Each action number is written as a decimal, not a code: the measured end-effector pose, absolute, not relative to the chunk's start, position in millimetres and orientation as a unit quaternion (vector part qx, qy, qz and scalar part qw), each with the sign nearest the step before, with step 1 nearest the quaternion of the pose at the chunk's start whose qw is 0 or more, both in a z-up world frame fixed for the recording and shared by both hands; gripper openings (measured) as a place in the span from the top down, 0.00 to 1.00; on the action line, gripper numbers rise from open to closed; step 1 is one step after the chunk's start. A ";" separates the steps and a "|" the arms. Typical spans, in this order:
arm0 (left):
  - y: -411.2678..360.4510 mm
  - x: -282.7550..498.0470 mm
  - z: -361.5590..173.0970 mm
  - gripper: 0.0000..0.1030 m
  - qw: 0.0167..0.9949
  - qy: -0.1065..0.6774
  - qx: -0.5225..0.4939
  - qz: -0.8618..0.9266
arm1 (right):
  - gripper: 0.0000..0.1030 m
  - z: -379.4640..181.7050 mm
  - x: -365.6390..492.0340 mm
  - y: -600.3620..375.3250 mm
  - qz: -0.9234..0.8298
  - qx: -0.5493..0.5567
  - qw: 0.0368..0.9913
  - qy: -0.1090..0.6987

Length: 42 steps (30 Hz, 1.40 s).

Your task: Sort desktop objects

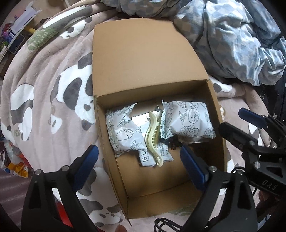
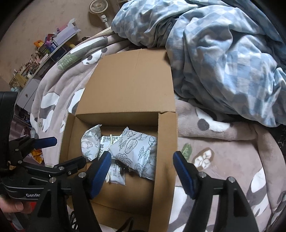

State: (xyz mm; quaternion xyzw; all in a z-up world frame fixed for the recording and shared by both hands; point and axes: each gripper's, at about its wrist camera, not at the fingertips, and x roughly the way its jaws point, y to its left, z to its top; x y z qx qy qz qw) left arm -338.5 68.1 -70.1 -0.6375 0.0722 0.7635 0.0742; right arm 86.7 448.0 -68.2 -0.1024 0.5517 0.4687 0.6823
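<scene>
My left gripper (image 1: 139,166) hangs over the cardboard box (image 1: 107,128), its jaws spread wide and gripping nothing; one blue pad sits outside the box's left wall, the other above the box floor. My right gripper (image 2: 141,171) has its jaws partly open and likewise empty, straddling the box's right wall, one pad over the interior and one over the bed. In the left wrist view the right gripper shows just beyond the box's right wall.

Contents, all in the far half of the box:
- cream hair claw (image 1: 153,137), lying lengthwise across the packets, near the box's middle;
- torn snack packet (image 1: 123,132), white with line drawings of bread and wheat, against the left wall;
- sealed snack packet (image 1: 187,123) of the same print, against the right wall;
- small flat sachet (image 1: 148,158) with printed characters, under the claw, nearest the bare near half of the floor;
- a dark item between sachet and sealed packet, too hidden to identify.

The box lid (image 1: 143,58) stands open at the far side. The box rests on a panda-print blanket (image 1: 53,100) on the bed; a blue checked quilt (image 1: 237,44) is heaped beyond the box's far right corner. A white desk fan (image 2: 99,8) stands far beyond the lid.
</scene>
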 end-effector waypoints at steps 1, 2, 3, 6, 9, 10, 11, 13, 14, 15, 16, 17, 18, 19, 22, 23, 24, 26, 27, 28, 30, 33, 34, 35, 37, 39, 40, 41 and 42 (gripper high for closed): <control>67.6 -337.6 -67.9 0.10 0.075 0.070 -0.637 0.764 | 0.29 -65.5 85.4 446.4 0.469 -0.104 0.684 0.549; 67.4 -336.8 -65.3 0.10 0.075 0.066 -0.638 0.764 | 0.29 -63.0 84.1 444.5 0.470 -0.104 0.685 0.547; 67.0 -335.0 -61.9 0.10 0.076 0.065 -0.637 0.764 | 0.29 -60.5 82.9 442.9 0.470 -0.105 0.686 0.545; 69.0 -327.0 -50.6 0.10 0.073 0.074 -0.628 0.771 | 0.29 -52.3 78.0 436.4 0.473 -0.111 0.687 0.541; 71.3 -319.4 -41.3 0.10 0.074 0.082 -0.622 0.775 | 0.29 -43.7 72.9 429.1 0.473 -0.112 0.690 0.536; 72.0 -315.7 -37.7 0.10 0.076 0.084 -0.619 0.777 | 0.29 -40.4 71.1 425.8 0.473 -0.112 0.691 0.534; 72.8 -313.8 -35.2 0.10 0.076 0.085 -0.618 0.778 | 0.29 -38.1 69.6 423.0 0.473 -0.111 0.692 0.534; 74.1 -306.8 -29.2 0.10 0.078 0.087 -0.615 0.780 | 0.29 -32.1 65.9 415.8 0.472 -0.112 0.694 0.531; 74.7 -302.2 -25.8 0.10 0.079 0.088 -0.613 0.781 | 0.29 -29.8 64.5 413.1 0.472 -0.112 0.695 0.530; 75.1 -299.9 -23.8 0.10 0.079 0.088 -0.612 0.782 | 0.29 -27.0 62.4 409.5 0.472 -0.112 0.696 0.529; 75.5 -295.2 -20.4 0.10 0.080 0.088 -0.611 0.783 | 0.29 -24.2 59.9 405.3 0.472 -0.111 0.697 0.528; 75.8 -291.3 -17.7 0.10 0.081 0.088 -0.609 0.784 | 0.29 -21.1 57.2 400.7 0.472 -0.110 0.698 0.527; 76.2 -286.0 -14.8 0.10 0.082 0.088 -0.608 0.785 | 0.29 -18.7 54.7 397.2 0.471 -0.109 0.699 0.526; 76.7 -280.6 -12.1 0.10 0.082 0.088 -0.607 0.786 | 0.29 -15.7 51.6 392.7 0.472 -0.110 0.700 0.525; 78.9 -263.9 -4.0 0.10 0.083 0.092 -0.603 0.788 | 0.29 -6.9 41.4 378.7 0.472 -0.111 0.702 0.521; 79.9 -257.8 -1.0 0.10 0.083 0.093 -0.601 0.789 | 0.29 -4.5 38.0 374.3 0.472 -0.112 0.703 0.520; 80.7 -249.4 2.8 0.10 0.082 0.096 -0.599 0.791 | 0.29 -2.2 34.4 369.5 0.473 -0.112 0.704 0.518; 81.4 -237.3 7.9 0.10 0.081 0.100 -0.596 0.793 | 0.29 2.2 26.2 358.8 0.473 -0.112 0.703 0.519; 81.8 -228.6 11.3 0.10 0.083 0.100 -0.595 0.793 | 0.29 5.0 21.1 351.9 0.473 -0.112 0.703 0.519; 81.7 -223.0 13.2 0.10 0.084 0.100 -0.595 0.793 | 0.29 7.8 17.1 346.6 0.473 -0.112 0.704 0.518; 81.9 -207.8 18.7 0.10 0.088 0.099 -0.595 0.793 | 0.29 13.7 7.9 334.1 0.473 -0.111 0.705 0.517; 82.8 -187.0 26.9 0.10 0.091 0.103 -0.592 0.794 | 0.29 21.0 -4.8 318.0 0.474 -0.112 0.706 0.514; 83.5 -181.5 29.4 0.10 0.090 0.103 -0.591 0.795 | 0.29 24.0 -9.8 311.8 0.474 -0.112 0.707 0.513; 83.9 -174.6 32.7 0.10 0.090 0.106 -0.589 0.796 | 0.29 27.0 -14.9 305.4 0.474 -0.112 0.708 0.512; 84.8 -160.2 38.7 0.10 0.089 0.112 -0.584 0.799 | 0.29 31.9 -23.4 294.0 0.475 -0.110 0.707 0.512; 86.1 -147.4 43.8 0.10 0.088 0.114 -0.583 0.800 | 0.29 37.2 -31.7 284.5 0.479 -0.110 0.706 0.510; 86.7 -141.5 46.5 0.10 0.086 0.114 -0.581 0.801 | 0.29 40.7 -37.7 278.6 0.480 -0.111 0.706 0.509; 87.2 -134.8 49.6 0.10 0.085 0.115 -0.580 0.802 | 0.29 43.2 -41.5 274.3 0.481 -0.112 0.706 0.508; 87.2 -130.0 52.2 0.10 0.086 0.114 -0.580 0.802 | 0.29 46.5 -46.8 268.1 0.483 -0.111 0.705 0.507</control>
